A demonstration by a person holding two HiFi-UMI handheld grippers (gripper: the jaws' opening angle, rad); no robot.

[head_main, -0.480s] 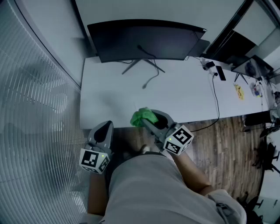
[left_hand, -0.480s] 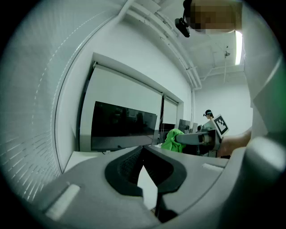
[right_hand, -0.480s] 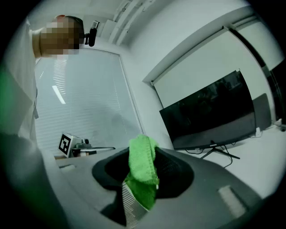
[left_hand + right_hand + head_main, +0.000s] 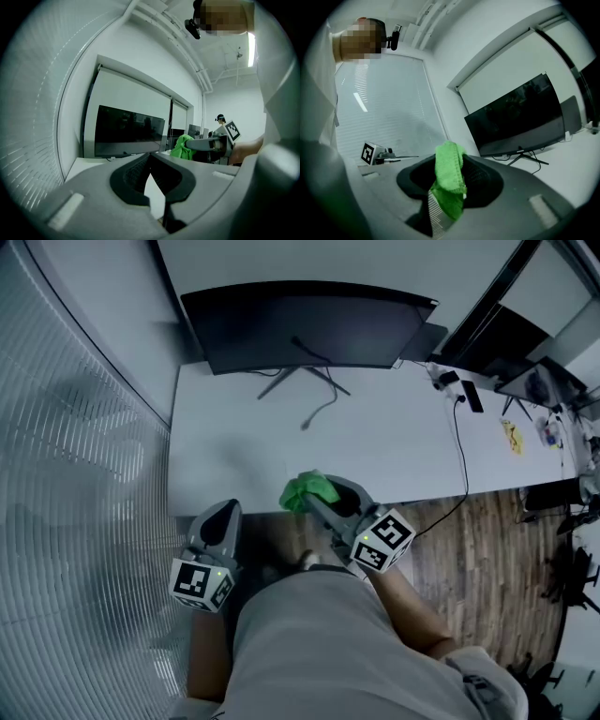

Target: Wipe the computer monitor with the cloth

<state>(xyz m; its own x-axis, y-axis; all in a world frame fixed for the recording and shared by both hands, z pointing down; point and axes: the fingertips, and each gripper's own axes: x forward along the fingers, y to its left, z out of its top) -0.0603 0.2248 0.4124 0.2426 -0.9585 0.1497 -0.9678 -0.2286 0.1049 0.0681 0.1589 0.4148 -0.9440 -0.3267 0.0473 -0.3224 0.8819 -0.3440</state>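
Observation:
A wide black monitor stands at the back of the white desk, screen dark; it also shows in the left gripper view as the monitor and in the right gripper view as the monitor. My right gripper is shut on a green cloth at the desk's near edge, well short of the screen. The cloth bunches between its jaws. My left gripper hangs below the desk's near edge, shut and holding nothing.
A loose black cable trails from the monitor stand. Another cable runs off the right front edge. Small items lie at the far right. A ribbed glass partition runs along the left. Wood floor lies at right.

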